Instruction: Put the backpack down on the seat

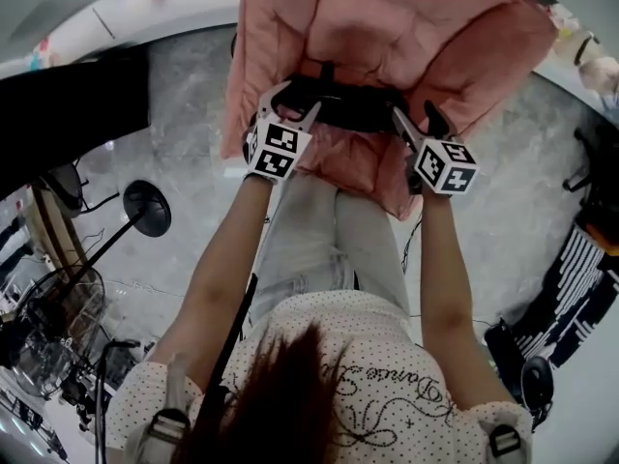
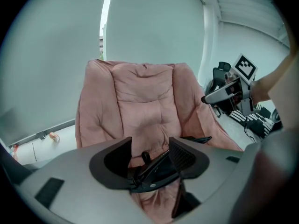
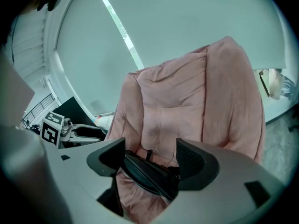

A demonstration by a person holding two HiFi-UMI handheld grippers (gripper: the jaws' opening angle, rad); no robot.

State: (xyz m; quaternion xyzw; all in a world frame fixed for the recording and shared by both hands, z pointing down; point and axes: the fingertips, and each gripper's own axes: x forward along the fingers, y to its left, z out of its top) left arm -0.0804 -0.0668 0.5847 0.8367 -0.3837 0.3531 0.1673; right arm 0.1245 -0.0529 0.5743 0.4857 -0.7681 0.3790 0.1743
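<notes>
We had the L gripper [image 2: 150, 158] & R gripper [image 3: 150, 164] each clamped on a strap of the black backpack [image 1: 353, 107], held at the front of the pink chair [image 1: 387, 27] seat; contact w/ seat unclear.

The pink padded seat [image 1: 387, 27] stood directly ahead of the left gripper [image 1: 288, 100] and the right gripper [image 1: 418, 119], and its raised side wings closed off both flanks. The black part of the backpack [image 1: 353, 109] filled both sets of jaws and spanned the gap between them. Bare grey floor [image 1: 184, 114] lay open left of the seat, bounded by dark furniture [image 1: 68, 114] and a round-based stand [image 1: 147, 208]. A striped item [image 1: 580, 269] lay on the floor well to the right.
</notes>
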